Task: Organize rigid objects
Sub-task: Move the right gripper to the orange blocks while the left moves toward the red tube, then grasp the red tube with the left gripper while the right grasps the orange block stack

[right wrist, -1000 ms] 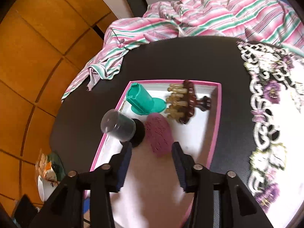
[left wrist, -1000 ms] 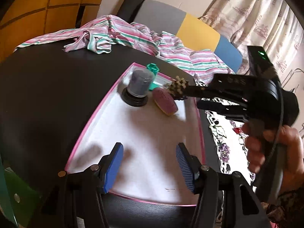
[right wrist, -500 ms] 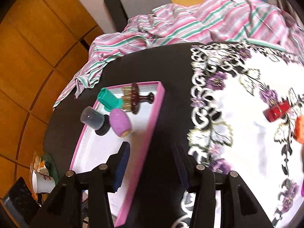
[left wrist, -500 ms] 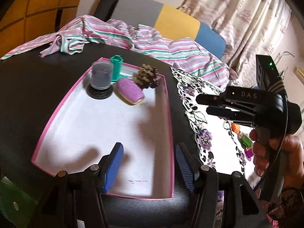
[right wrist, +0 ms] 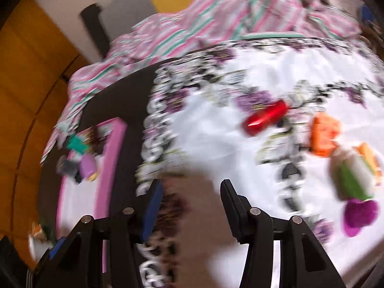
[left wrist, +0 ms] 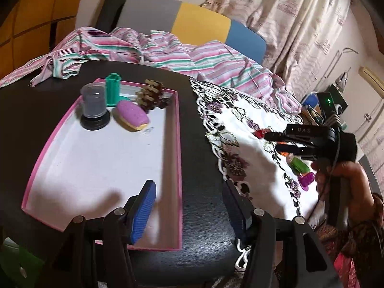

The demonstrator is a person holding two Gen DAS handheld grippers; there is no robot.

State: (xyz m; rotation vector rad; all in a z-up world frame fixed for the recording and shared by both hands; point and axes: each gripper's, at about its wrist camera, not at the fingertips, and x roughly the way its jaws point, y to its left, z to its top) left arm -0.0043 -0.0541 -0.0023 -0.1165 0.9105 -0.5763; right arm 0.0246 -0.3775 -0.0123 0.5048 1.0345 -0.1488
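A white tray with a pink rim (left wrist: 178, 144) lies on the black table. At its far end stand a grey jar on a black base (left wrist: 93, 105), a green cylinder (left wrist: 114, 91), a purple oval brush (left wrist: 132, 115) and a brown bristled brush (left wrist: 150, 94). My left gripper (left wrist: 189, 196) hangs open and empty over the tray's near right corner. My right gripper (right wrist: 190, 192) is open and empty over the flowered cloth (right wrist: 208, 129); its view is blurred. Ahead of it lie a red piece (right wrist: 266, 117), an orange piece (right wrist: 324, 135), a green-and-white piece (right wrist: 352, 175) and a purple piece (right wrist: 360, 213).
A striped pink and green garment (left wrist: 168, 52) is heaped along the table's far edge, in front of a grey, yellow and blue chair back (left wrist: 199, 24). Curtains (left wrist: 300, 24) hang at the right. A hand (left wrist: 340, 175) holds the right gripper's handle.
My right gripper has swept from above the tray to the right, out over the flowered cloth. The left gripper has shifted right too, from mid-tray to the tray's right rim.
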